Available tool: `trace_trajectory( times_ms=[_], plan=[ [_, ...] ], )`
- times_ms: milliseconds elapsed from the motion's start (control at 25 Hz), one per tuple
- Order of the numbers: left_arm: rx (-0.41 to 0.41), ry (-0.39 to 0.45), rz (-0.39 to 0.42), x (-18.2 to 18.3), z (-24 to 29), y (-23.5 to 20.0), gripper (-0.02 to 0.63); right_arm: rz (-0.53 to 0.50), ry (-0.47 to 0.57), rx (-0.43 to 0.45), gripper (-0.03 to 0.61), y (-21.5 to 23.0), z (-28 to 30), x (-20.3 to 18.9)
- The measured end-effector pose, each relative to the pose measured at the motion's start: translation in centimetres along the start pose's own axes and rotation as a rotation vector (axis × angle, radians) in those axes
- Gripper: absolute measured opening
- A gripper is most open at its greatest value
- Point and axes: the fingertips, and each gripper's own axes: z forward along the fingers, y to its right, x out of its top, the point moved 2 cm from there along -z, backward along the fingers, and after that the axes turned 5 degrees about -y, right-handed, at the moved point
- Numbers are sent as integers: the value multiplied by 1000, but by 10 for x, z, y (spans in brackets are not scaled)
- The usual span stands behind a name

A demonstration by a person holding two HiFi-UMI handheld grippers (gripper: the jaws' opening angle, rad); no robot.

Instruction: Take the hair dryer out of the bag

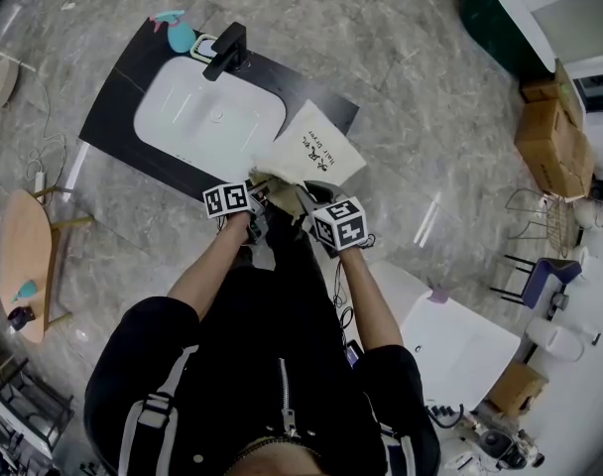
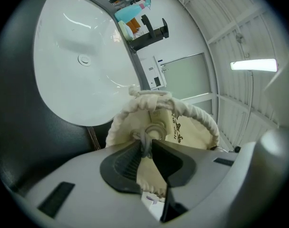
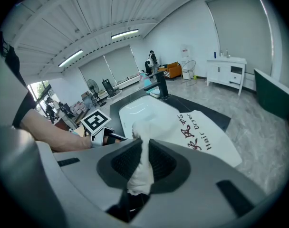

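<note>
A grey marbled floor (image 1: 430, 117) filled most of the head view. The person (image 1: 272, 365) stood over it in a black jacket, and both bare forearms reached forward.

Ahead lay a black slab surface (image 1: 115, 107) holding a white oval basin (image 1: 207, 117). The surface's near edge was covered by the arms.

A cream cloth drawstring bag (image 1: 316, 147), printed "Hair Dryer" beside red characters, lay flat on the surface at the basin's right side. Its gathered mouth pointed toward the person. From above, that mouth was largely hidden behind the two marker cubes.

The hair dryer showed in no view. The bag's cloth covered whatever was inside, so I could not tell how it lay.

The left gripper (image 1: 259, 186) was at the mouth's left side. Its fingers were drawn narrow, pinching a grey cord (image 2: 145, 141) at the puckered rim. The bag's open ring of cloth rose just beyond the tips.

The right gripper (image 3: 143, 146) was at the mouth's right side. Its fingers were clamped on a fold of the cream cloth, which trailed down between them and out of sight below.

A black tap (image 1: 227, 50) stood at the basin's far end, with a teal spray bottle (image 1: 178, 33) just beside it. The bottle's lower part was too small to make out.
</note>
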Motion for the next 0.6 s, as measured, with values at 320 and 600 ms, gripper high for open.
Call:
trace_trajectory(
  times_ms=[320,600],
  plan=[
    [-3,-5,-6,0,-2,-1,78,2,-1,-7,58,-1,4,0],
    [-10,-16,-13,-4,-9,-2,75,6,-1,-15,57,-3,6,0]
  ],
)
